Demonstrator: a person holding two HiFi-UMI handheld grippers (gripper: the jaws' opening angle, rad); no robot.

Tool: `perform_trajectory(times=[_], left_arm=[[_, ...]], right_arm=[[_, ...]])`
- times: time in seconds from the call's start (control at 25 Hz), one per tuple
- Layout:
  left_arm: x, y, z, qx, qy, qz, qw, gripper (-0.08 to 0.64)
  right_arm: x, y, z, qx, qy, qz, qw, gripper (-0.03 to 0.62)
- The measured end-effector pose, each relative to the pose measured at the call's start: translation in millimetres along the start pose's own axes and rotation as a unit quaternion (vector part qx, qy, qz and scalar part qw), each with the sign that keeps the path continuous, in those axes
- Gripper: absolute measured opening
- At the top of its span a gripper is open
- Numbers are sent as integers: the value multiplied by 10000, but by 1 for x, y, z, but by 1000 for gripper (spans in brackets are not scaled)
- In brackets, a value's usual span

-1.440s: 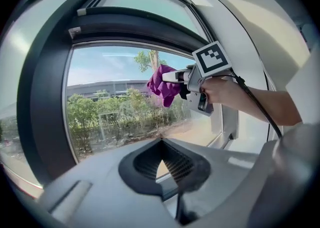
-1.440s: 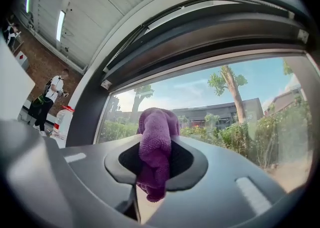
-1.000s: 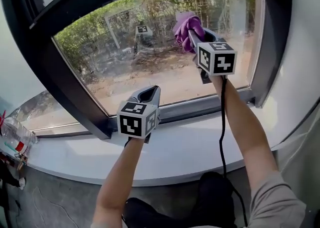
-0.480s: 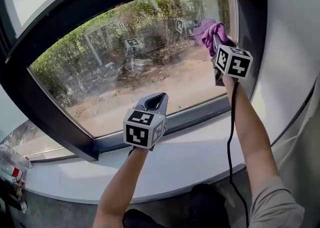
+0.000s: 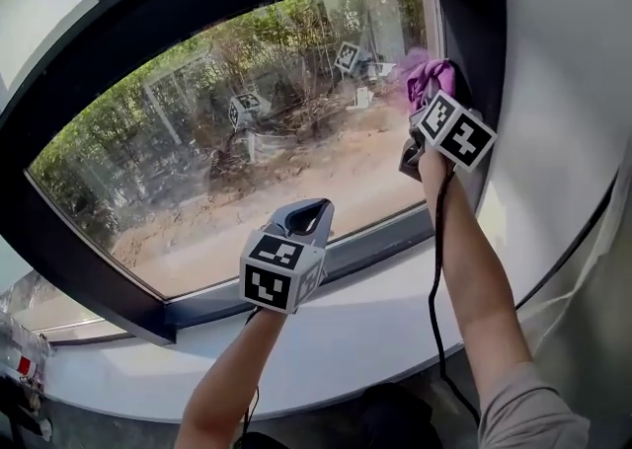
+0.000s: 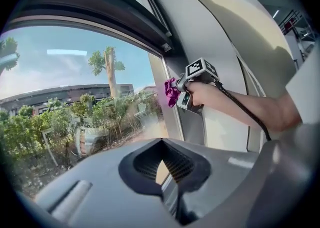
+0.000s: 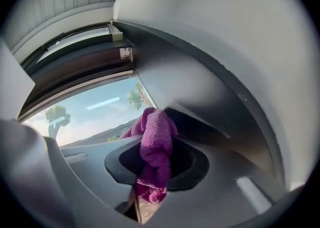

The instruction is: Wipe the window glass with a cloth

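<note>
Rightward since the earlier frames, the cloth (image 5: 432,75) has slid along the glass (image 5: 227,171) and now sits high at the pane's right edge, touching the dark frame (image 5: 476,62); it is purple and bunched, pressed to the glass; the right gripper (image 5: 427,94) is clamped on it, and in the right gripper view a fold of it hangs down between the jaws; a black cable (image 5: 434,269) runs from that gripper down along the bare forearm; the left gripper (image 5: 308,212) is well apart from the cloth, low over the white sill (image 5: 375,324) and just before the bottom frame rail, its jaws together with nothing between them; both marker cubes are mirrored faintly in the glass; beyond the glass lie shrubs and bare sandy ground.
</note>
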State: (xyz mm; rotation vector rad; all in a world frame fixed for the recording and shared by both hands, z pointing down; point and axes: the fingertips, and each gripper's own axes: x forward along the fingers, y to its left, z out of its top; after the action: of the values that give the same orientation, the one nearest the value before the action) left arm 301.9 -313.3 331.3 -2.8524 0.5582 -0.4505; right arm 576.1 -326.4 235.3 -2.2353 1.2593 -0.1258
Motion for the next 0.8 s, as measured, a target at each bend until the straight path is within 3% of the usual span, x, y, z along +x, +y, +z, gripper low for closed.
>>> perform_trajectory(times=[0.12,0.52,0.64,0.8], left_arm=[[3,-9,5,13,-36,-147,9999,1],[-8,0,-7,102,-359,-251,9990,1],[-12,0,-5,87,-428,-312,9986,1],[-9,-3,8,47,-484,-328,9983,1]], right_arm=[[0,0,0,211,-2,-31,9998,98],[0,9,18,-211,-134,-106,9996,98],[4,19,35,-480,-140,-71,9987,98],[20,22,59,-1261,-172,99,9918,98]])
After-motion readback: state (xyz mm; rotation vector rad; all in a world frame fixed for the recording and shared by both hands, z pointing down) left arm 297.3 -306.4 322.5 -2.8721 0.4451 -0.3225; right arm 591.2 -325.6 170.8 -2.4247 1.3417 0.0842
